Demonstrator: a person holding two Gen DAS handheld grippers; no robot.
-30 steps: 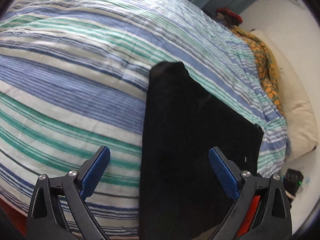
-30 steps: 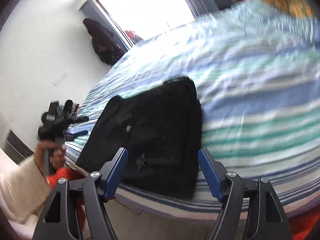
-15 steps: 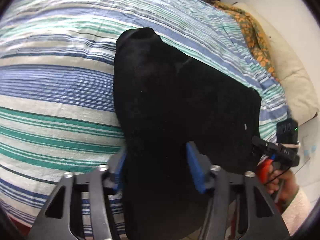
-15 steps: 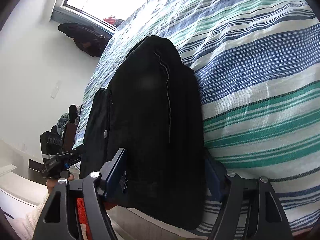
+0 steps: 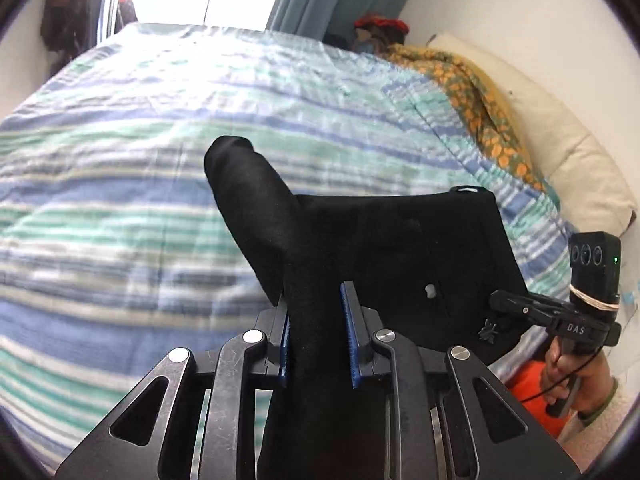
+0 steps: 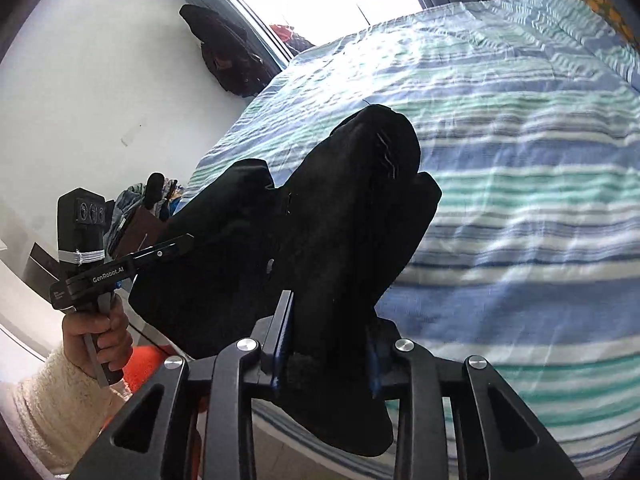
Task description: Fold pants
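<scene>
The black pants (image 5: pixel 400 248) lie near the edge of a bed with a blue, green and white striped cover (image 5: pixel 120 200). The left gripper (image 5: pixel 316 340) is closing, and its blue pads pinch a bunch of the pants cloth. The right gripper (image 6: pixel 326 344) is closing too, with a thick bunch of the same pants between its pads. Both bunches are lifted up off the bed. A yellow flowery cloth (image 5: pixel 472 100) and a cream pillow (image 5: pixel 568 152) lie at the far side.
</scene>
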